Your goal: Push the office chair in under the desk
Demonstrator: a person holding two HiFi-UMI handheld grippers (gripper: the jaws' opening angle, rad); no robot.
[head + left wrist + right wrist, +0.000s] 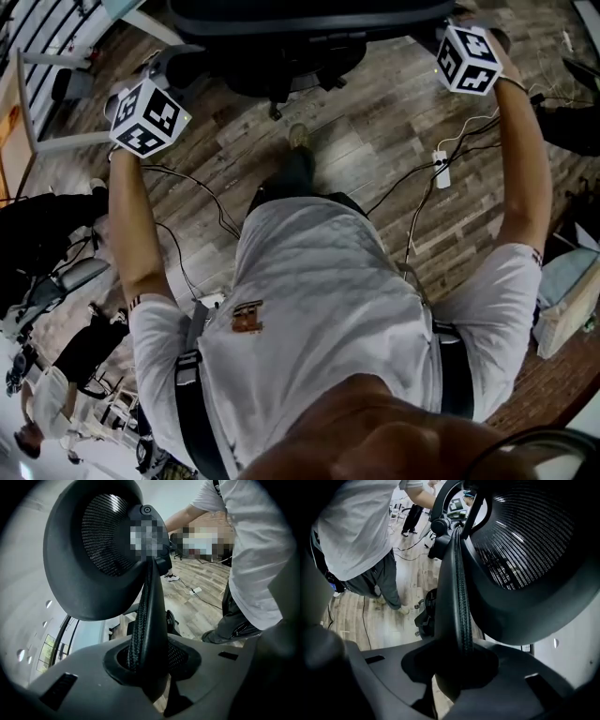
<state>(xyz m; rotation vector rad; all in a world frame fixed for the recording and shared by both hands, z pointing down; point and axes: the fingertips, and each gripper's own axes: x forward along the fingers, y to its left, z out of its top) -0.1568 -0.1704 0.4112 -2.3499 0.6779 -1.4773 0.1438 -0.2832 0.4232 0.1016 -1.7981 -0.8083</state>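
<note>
Left gripper (149,667) is clamped on the chair (93,550) back's rim, with the mesh edge pinched between both jaws. Right gripper (457,667) bites the opp. rim the same way. In the head view only the left cube (148,117) and right cube (469,58) show; the jaw tips are hidden beyond them. The chair sits far centre there, dark and cut off by the frame edge, its base lost in shadow. A white frame (56,141) stands far left, partly cut off; can't tell if it's the desk. The person's shirt (319,319) fills the near centre. Cables and a power strip (441,169) lie on the wood floor (375,131), right.
</note>
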